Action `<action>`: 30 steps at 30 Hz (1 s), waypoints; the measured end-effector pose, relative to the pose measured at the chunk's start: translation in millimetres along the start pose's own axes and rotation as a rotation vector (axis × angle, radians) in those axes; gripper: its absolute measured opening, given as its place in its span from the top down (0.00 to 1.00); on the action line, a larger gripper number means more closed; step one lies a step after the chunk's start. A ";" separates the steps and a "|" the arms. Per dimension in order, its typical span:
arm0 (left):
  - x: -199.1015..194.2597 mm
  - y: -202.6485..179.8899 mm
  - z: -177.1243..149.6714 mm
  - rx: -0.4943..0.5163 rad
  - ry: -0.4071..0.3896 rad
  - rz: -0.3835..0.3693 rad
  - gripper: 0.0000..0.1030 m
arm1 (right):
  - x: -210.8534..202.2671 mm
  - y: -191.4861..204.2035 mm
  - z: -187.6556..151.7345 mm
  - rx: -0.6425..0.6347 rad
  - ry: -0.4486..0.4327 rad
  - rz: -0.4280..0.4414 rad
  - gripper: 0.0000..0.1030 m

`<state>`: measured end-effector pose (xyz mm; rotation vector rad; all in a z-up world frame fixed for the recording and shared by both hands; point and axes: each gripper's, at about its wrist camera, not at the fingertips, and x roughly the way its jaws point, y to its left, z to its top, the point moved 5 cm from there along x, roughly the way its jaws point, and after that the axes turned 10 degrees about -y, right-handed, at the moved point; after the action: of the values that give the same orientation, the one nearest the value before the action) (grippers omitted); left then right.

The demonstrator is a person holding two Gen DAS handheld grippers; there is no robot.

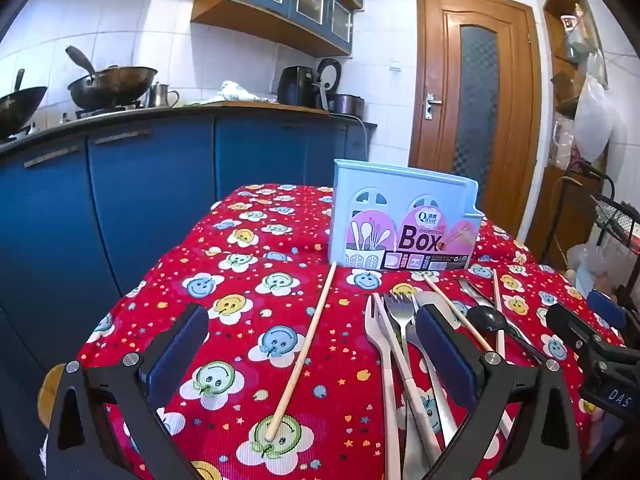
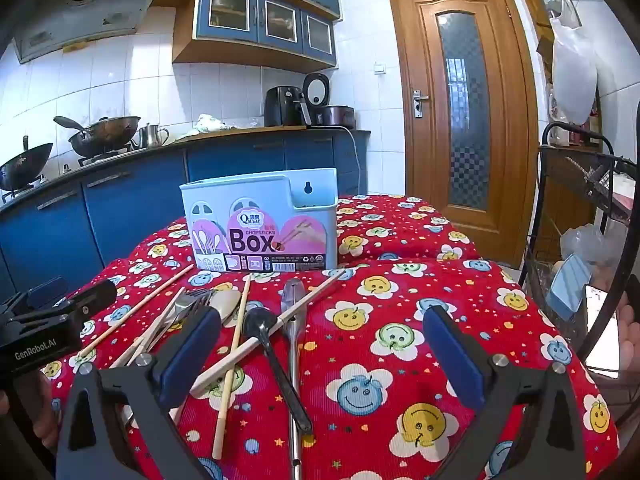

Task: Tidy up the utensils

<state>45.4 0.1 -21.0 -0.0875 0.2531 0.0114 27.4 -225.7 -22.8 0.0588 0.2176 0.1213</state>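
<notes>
Both your grippers, left [image 1: 312,356] and right [image 2: 320,344], stood wide open and empty over the cloth [image 2: 400,280], utensils [image 2: 256,320] loose before the box [image 2: 260,224].

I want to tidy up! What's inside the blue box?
In the blue box, only a bare right-hand pocket and back wall show. No utensil sticks out. Its front wall hides the bottom.
</notes>
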 end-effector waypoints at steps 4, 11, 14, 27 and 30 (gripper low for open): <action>-0.8 1.2 0.4 0.007 -0.004 0.001 0.00 | -0.2 0.1 0.1 0.002 -0.005 0.001 0.00; -0.7 1.1 -1.4 0.012 -0.004 0.003 0.00 | 0.0 0.5 0.1 0.000 -0.004 0.001 0.00; -0.8 1.1 -1.3 0.012 -0.003 0.003 0.00 | -0.3 0.2 0.3 0.000 -0.005 0.001 0.00; -1.0 1.0 -1.3 0.014 -0.004 0.003 0.00 | -0.8 -0.3 0.6 0.000 -0.006 0.000 0.00; -1.1 1.0 -1.2 0.014 -0.004 0.003 0.00 | -0.8 -0.3 0.6 0.000 -0.006 0.000 0.00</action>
<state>44.0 1.0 -21.9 -0.0730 0.2488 0.0128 26.8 -226.1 -22.1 0.0587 0.2114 0.1214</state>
